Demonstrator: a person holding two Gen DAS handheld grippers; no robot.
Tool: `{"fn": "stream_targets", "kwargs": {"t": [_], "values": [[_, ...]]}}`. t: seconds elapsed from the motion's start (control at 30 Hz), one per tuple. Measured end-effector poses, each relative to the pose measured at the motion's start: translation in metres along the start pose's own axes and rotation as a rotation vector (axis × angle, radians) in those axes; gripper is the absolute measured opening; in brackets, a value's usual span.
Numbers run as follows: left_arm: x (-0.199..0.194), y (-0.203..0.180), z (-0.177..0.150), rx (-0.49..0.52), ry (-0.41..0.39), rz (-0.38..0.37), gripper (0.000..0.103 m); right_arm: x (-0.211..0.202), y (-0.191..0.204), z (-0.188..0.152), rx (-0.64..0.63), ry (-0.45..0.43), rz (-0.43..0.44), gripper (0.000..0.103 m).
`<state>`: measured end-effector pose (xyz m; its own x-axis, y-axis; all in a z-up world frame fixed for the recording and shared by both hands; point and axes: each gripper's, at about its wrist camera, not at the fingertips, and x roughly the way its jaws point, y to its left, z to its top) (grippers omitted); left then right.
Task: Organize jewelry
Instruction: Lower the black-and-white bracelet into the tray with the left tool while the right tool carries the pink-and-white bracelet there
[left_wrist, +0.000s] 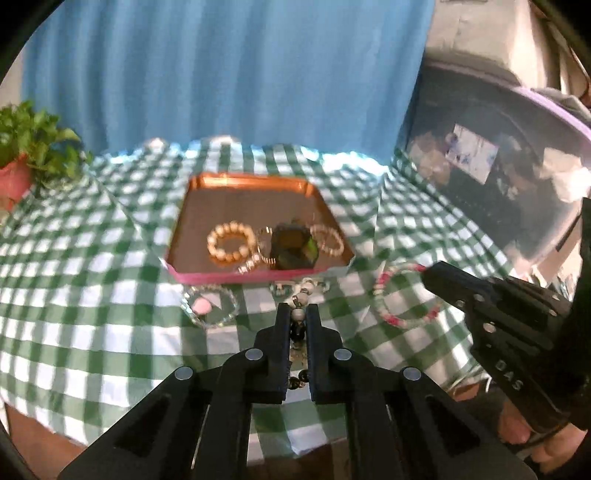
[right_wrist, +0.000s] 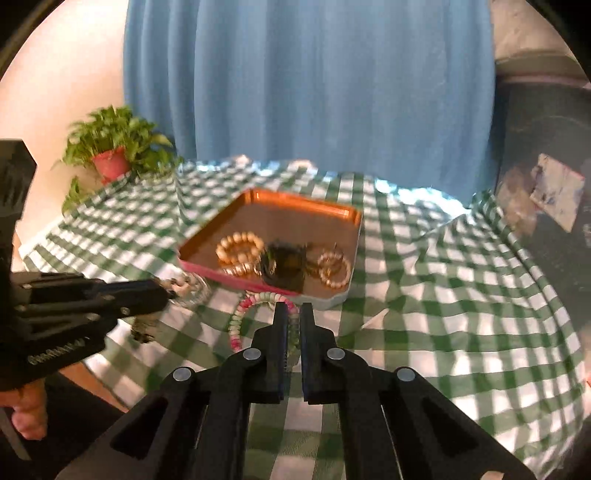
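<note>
Black fingers of my left gripper (left_wrist: 298, 314) are pinched on a black-and-white bead strand (left_wrist: 300, 316), which trails forward onto the green checked cloth (left_wrist: 92, 295). My right gripper (right_wrist: 291, 314) has its fingers nearly together on the rim of a pink-and-white bead bracelet (right_wrist: 243, 317), lying on the cloth just short of the tray. One clear bead bracelet with a pink piece inside it (left_wrist: 210, 304) sits left of my left gripper, near the tray's front edge. Further on, the copper tray (left_wrist: 240, 188) holds two gold-toned bead bracelets, one on the left (left_wrist: 231, 247) and one on the right (left_wrist: 328, 240), one dark blocky item (left_wrist: 293, 245) between them, and some thin rings I cannot count through the blur. At the far left corner stands one potted plant (right_wrist: 110, 155); a blue curtain (right_wrist: 306, 81) hangs behind everything.
</note>
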<state>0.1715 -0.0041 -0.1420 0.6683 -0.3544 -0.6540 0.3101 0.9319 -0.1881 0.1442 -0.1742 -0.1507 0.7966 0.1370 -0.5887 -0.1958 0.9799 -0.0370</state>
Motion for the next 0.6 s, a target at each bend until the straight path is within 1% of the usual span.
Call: {"fn": "stream_targets", "kwargs": {"t": [0.1,0.3,0.43,0.6], "values": [[-0.025,-0.007,0.008,0.013,-0.038,0.003,0.008,-0.029,0.002,0.010,0.001,-0.043,-0.012,0.004],[-0.061,-0.009,0.020,0.016,-0.110,-0.001,0.008,-0.068,0.008,0.025,0.016,-0.115,0.013,0.004],[-0.068,-0.003,0.025,-0.005,-0.131,-0.011,0.008,-0.077,0.015,0.030,0.015,-0.135,0.028,0.004],[-0.058,0.007,0.031,-0.023,-0.126,-0.023,0.008,-0.068,0.013,0.038,0.016,-0.134,0.043,0.004]]}}
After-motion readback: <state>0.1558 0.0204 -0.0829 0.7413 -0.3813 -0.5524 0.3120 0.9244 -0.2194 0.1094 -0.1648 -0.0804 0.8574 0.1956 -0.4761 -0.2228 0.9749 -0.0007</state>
